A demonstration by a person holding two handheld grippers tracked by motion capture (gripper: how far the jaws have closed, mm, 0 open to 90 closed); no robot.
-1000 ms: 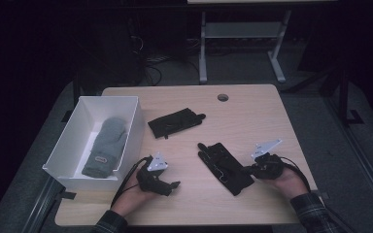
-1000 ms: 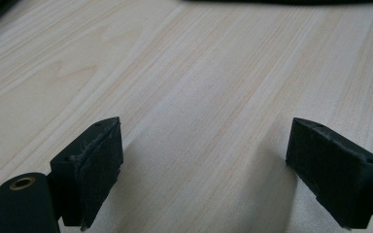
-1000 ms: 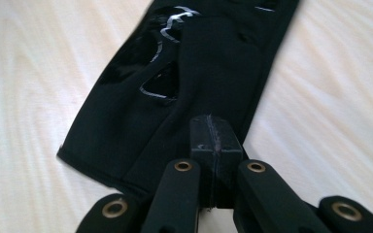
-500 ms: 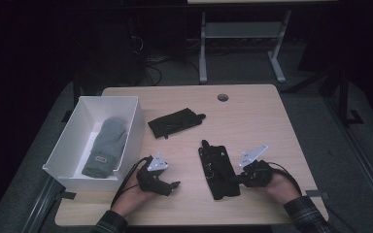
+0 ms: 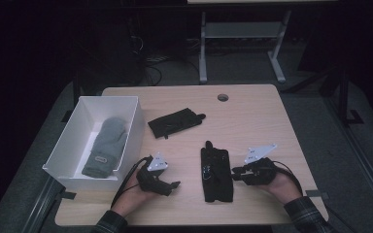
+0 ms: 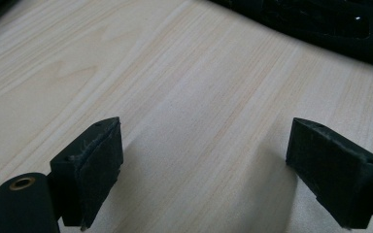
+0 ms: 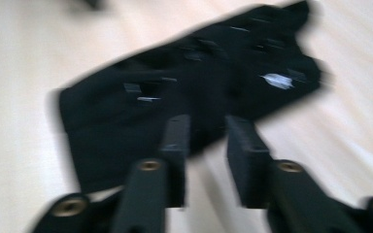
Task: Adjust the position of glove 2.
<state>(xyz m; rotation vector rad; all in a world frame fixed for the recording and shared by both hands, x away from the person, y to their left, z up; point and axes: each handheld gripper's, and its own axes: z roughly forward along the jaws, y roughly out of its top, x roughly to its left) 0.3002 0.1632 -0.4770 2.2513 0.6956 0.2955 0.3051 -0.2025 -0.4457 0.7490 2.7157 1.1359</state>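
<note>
Lying flat on the surface just ahead of the right gripper, whose slightly parted jaws have just been opening empty, the glove is looking soft, light and limp, best pinched at its near edge.

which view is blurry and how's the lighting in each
Right gripper view: motion blur smears the black glove and the right gripper. Left gripper view: sharp, the left gripper casting soft shadows on the table. High view: dim, with dark surroundings and a lit tabletop.
</note>
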